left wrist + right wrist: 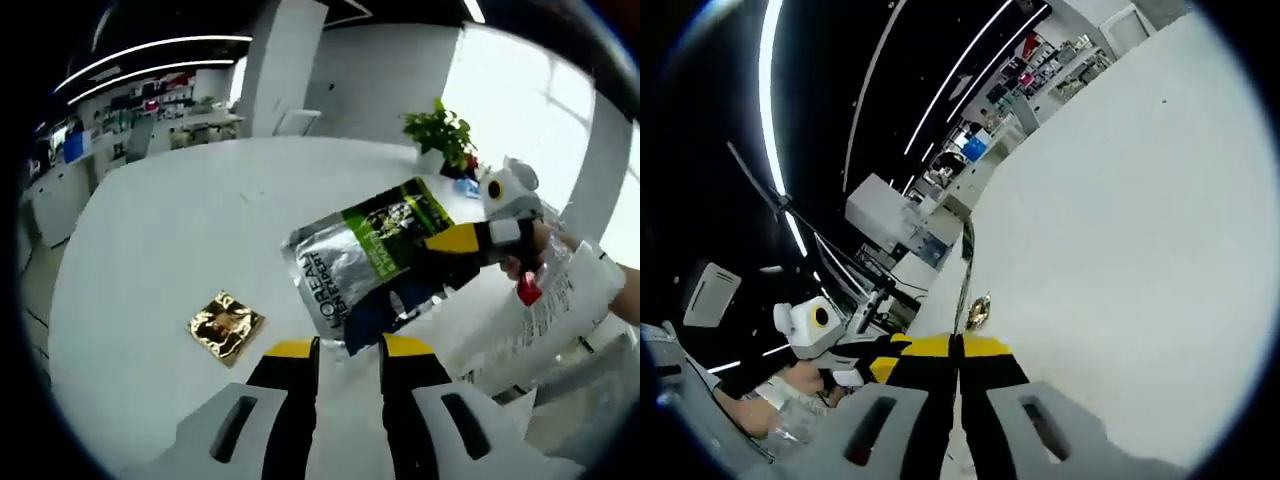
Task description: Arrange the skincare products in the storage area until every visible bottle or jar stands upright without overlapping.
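Skincare pouch (375, 255), silver and green, hangs tilted above the white table (180, 230), pinched at its upper edge by the right tool (470, 240), whose jaws are closed flat on it. The left tool (345, 350) is a little open, empty, just below the pouch's lower edge. A gold sachet (226, 325) lies nearer the table's edge. Steadying the bottom corner before lowering would likely keep the pouch upright.

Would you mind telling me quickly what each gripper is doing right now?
Left gripper: open, holding nothing, just below the silver pouch.
Right gripper: shut on the silver pouch, seen edge-on between its fingers.
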Tool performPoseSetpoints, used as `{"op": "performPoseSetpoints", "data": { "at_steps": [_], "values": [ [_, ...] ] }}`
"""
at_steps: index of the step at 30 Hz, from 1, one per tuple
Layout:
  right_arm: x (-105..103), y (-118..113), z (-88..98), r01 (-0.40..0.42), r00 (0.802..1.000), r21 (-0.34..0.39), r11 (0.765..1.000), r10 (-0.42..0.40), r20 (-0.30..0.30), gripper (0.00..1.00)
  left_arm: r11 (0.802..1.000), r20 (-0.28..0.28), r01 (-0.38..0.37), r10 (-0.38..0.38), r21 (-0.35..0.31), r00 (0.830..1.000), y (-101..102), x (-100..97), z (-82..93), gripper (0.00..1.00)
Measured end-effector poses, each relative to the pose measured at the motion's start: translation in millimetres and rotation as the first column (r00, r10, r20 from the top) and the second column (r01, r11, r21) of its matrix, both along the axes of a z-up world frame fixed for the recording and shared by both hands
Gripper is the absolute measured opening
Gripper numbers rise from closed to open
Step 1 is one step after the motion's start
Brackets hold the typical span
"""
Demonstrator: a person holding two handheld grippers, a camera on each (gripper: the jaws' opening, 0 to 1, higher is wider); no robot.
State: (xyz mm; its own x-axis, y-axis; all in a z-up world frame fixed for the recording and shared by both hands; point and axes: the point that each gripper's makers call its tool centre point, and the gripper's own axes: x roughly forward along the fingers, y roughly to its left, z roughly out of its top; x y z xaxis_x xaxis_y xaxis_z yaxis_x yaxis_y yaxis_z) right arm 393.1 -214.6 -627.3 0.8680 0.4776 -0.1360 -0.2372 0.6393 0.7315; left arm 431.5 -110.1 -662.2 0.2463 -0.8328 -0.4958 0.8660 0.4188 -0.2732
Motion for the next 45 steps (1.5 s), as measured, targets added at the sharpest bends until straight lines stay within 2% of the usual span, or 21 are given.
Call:
{"op": "performPoseSetpoints", "data": {
  "at_steps": [2,4,7,9,11,16,17,18,19,23,27,29,30,31,35,36,37,39,40,42,45],
  "values": [
    [2.5,-0.6,16.3,0.013,0.999,-0.007,1.000,-0.012,0.037,0.01,0.997,-0.030,-0.029,0.026,-0.077,0.999,1.4,6.2,16.3,0.22],
    [4.7,-0.6,33.1,0.023,0.996,-0.013,1.000,-0.022,0.081,0.01,0.992,-0.018,-0.022,0.020,-0.124,1.000,-1.5,3.0,33.9,0.22],
    [6.9,-1.0,57.1,0.034,0.990,-0.002,0.999,-0.033,0.140,0.01,0.986,-0.038,-0.032,0.026,-0.162,0.999,0.5,-3.8,47.1,0.25],
    [6.2,3.3,72.4,0.020,0.983,-0.052,0.998,-0.010,0.181,0.01,0.979,-0.044,-0.036,0.028,-0.201,0.999,0.8,-7.2,57.1,0.27],
    [4.9,9.0,87.7,0.013,0.978,-0.059,0.998,0.000,0.207,0.01,0.963,-0.071,-0.031,0.013,-0.269,0.997,-2.0,-15.1,72.0,0.29],
    [-0.5,21.1,126.8,-0.005,0.951,-0.002,1.000,0.005,0.309,0.01,0.926,-0.066,0.002,-0.029,-0.376,0.997,-3.2,-32.2,106.9,0.34],
    [-2.5,24.1,136.6,-0.014,0.942,0.027,1.000,0.004,0.335,0.01,0.907,-0.076,0.004,-0.039,-0.420,0.996,-4.3,-36.3,118.5,0.33],
    [-5.1,28.3,142.3,-0.031,0.937,0.041,0.999,0.015,0.349,0.01,0.900,-0.086,-0.002,-0.039,-0.436,0.996,-4.4,-37.1,122.5,0.34],
    [-6.3,30.1,146.4,-0.031,0.933,0.046,0.998,0.013,0.359,0.01,0.876,-0.103,-0.012,-0.042,-0.482,0.994,-4.7,-39.0,134.5,0.34],
    [-12.2,40.8,159.3,-0.033,0.920,0.038,0.999,0.016,0.391,0.01,0.806,-0.108,-0.017,-0.058,-0.591,0.992,-3.8,-45.2,168.4,0.34],
    [-20.7,49.8,174.9,-0.051,0.901,0.119,0.992,-0.006,0.434,0.01,0.754,-0.141,-0.031,-0.082,-0.656,0.987,-2.6,-55.2,188.7,0.32],
    [-24.6,55.0,177.9,-0.055,0.899,0.142,0.988,-0.013,0.439,0.01,0.720,-0.149,-0.042,-0.086,-0.692,0.985,-2.6,-57.9,198.7,0.30],
    [-27.7,58.2,182.2,-0.063,0.892,0.175,0.983,-0.023,0.451,0.01,0.690,-0.168,-0.056,-0.095,-0.721,0.981,-2.6,-60.4,205.8,0.27],
    [-29.6,59.8,183.9,-0.070,0.891,0.195,0.978,-0.027,0.453,0.01,0.674,-0.175,-0.056,-0.110,-0.737,0.978,-2.6,-63.2,209.7,0.24],
    [-37.5,64.3,188.0,-0.063,0.886,0.244,0.968,-0.058,0.461,0.01,0.651,-0.179,-0.094,-0.065,-0.753,0.982,1.5,-61.6,216.1,0.17],
    [-40.0,66.4,188.9,-0.068,0.884,0.248,0.966,-0.057,0.464,0.01,0.634,-0.204,-0.133,-0.040,-0.762,0.978,3.9,-57.1,218.1,0.13],
    [-42.6,68.7,189.7,-0.064,0.882,0.253,0.965,-0.064,0.467,0.01,0.601,-0.242,-0.182,-0.020,-0.778,0.970,8.2,-52.7,221.3,0.10],
    [-46.2,74.0,190.0,-0.071,0.883,0.255,0.964,-0.058,0.466,0.01,0.573,-0.248,-0.210,0.011,-0.792,0.969,13.8,-47.6,223.0,0.08],
    [-47.3,75.7,190.0,-0.069,0.883,0.254,0.965,-0.059,0.466,0.01,0.581,-0.233,-0.187,-0.004,-0.792,0.972,14.9,-51.4,222.2,0.07],
    [-50.3,81.2,188.8,-0.075,0.884,0.245,0.967,-0.049,0.465,0.01,0.564,-0.250,-0.204,-0.004,-0.800,0.968,19.4,-50.9,224.4,0.05],
    [-54.4,89.1,186.5,-0.084,0.885,0.215,0.973,-0.026,0.464,0.01,0.558,-0.256,-0.208,-0.008,-0.803,0.967,25.8,-52.3,227.2,0.02]
  ]
}}
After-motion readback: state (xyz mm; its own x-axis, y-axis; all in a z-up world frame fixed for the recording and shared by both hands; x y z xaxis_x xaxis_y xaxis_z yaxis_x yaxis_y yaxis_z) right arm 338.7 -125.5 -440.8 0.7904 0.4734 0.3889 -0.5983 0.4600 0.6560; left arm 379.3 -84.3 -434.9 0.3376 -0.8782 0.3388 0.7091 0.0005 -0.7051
